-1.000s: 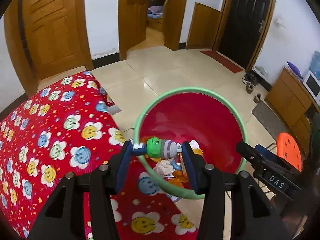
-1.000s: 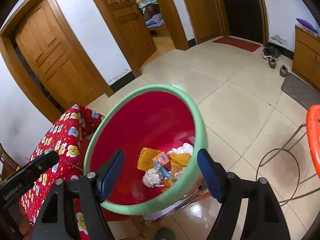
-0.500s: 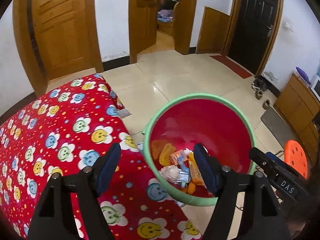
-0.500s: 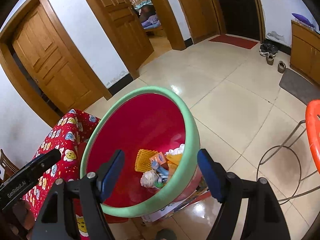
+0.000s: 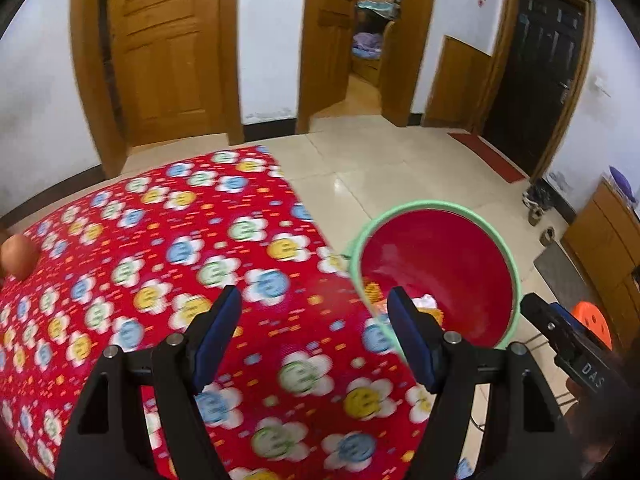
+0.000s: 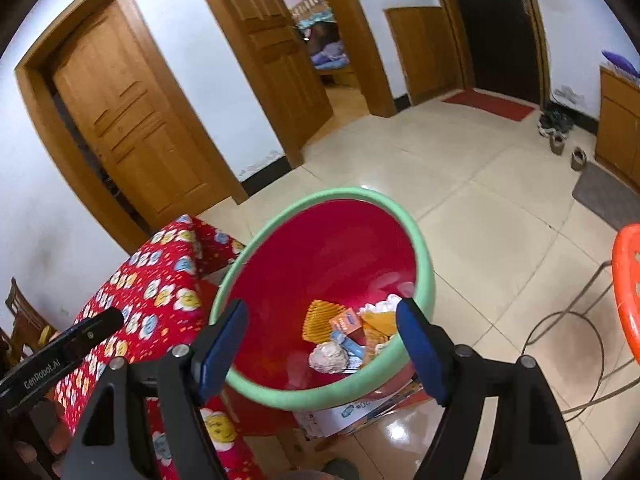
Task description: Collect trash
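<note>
Search for the next piece of trash is judged to be the step in hand. The left gripper (image 5: 314, 336) is spread wide and empty above the red flower-patterned cloth surface (image 5: 160, 264); the right gripper (image 6: 320, 344) is equally wide and empty over the green-rimmed red plastic bin (image 6: 320, 394), where crumpled paper and wrappers (image 6: 344, 332) are gathered. The cloth is best swept slowly, fingers kept parted until something is squarely between them. Motion blur smears the cloth, and a round orange-brown object (image 5: 18, 256) at its left edge is cut off and cannot be identified.
</note>
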A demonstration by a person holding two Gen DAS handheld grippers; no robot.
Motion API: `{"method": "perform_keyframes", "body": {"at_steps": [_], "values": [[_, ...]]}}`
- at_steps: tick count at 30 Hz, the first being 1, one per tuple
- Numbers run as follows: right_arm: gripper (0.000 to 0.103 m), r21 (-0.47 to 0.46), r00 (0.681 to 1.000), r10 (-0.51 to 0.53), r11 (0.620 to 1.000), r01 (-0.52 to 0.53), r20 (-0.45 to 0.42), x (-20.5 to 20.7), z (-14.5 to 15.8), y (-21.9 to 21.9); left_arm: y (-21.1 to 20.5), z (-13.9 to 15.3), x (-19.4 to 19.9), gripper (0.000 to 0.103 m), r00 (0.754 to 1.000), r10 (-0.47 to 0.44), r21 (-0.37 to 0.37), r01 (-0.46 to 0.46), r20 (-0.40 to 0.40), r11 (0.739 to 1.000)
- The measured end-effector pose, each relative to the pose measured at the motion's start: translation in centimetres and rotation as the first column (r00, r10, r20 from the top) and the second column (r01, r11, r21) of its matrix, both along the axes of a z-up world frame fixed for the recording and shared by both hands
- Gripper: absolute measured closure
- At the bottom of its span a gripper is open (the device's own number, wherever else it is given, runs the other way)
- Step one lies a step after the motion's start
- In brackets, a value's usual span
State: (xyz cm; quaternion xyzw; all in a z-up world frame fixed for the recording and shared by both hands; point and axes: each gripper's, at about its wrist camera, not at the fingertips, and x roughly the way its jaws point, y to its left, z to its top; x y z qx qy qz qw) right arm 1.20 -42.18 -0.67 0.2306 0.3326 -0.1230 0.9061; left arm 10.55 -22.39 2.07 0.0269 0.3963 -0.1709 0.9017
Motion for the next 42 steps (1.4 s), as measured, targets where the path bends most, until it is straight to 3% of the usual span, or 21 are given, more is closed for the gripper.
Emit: {"method": "perform_keyframes", "body": {"at_steps": [12,23,37,42], "values": [[0.019,-0.049,0.99,0.127,0.991,-0.124,0.06,-2.0,3.7,7.2,8.8,2.1,-3.9,0.024,0.989,0.143,-0.018,-0.142,0.038,0.99],[0.015,-0.084,0.966,0.231,0.971,-0.223,0.113,-4.8,6.2,13.3,14.4,3.3,-8.7,0.02,0.971,0.225,-0.027,-0.223,0.086,0.974],[0.013,-0.141,0.938,0.317,0.944,-0.298,0.141,-8.2,6.1,19.0,18.2,2.9,-13.9,0.02,0.933,0.335,-0.037,-0.333,0.131,0.942],[0.013,-0.168,0.936,0.322,0.939,-0.299,0.138,-8.8,5.6,20.3,18.4,2.5,-14.7,0.019,0.93,0.339,-0.024,-0.339,0.143,0.94]]}}
